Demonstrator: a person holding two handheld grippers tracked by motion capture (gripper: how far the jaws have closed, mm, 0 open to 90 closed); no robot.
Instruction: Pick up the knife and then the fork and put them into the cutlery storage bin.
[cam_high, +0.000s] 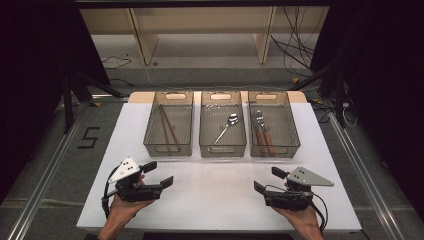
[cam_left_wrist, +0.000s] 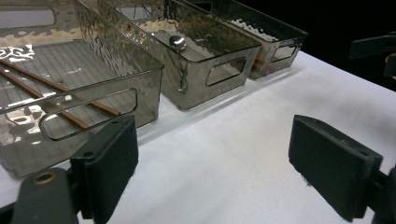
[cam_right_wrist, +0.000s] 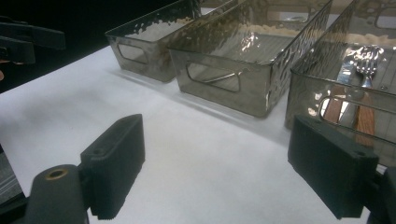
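Nearest the person, the left gripper (cam_high: 161, 173) and the right gripper (cam_high: 266, 180) are hovering low over the white table (cam_high: 215, 195), each with jaws spread wide and holding nothing. The jaws are flat, matte black blocks. Beyond them, well apart from both grippers, three smoky, see-through plastic bins with rippled walls and slot handles are standing side by side. The left bin (cam_high: 168, 145) is holding thin brown chopsticks (cam_high: 167, 126), lying lengthwise. The middle bin (cam_high: 222, 147) is holding a shiny metal spoon (cam_high: 226, 128), lying slantwise. The right bin (cam_high: 275, 148) is holding a fork (cam_high: 260, 122) with a wooden handle, just ahead of the right gripper.
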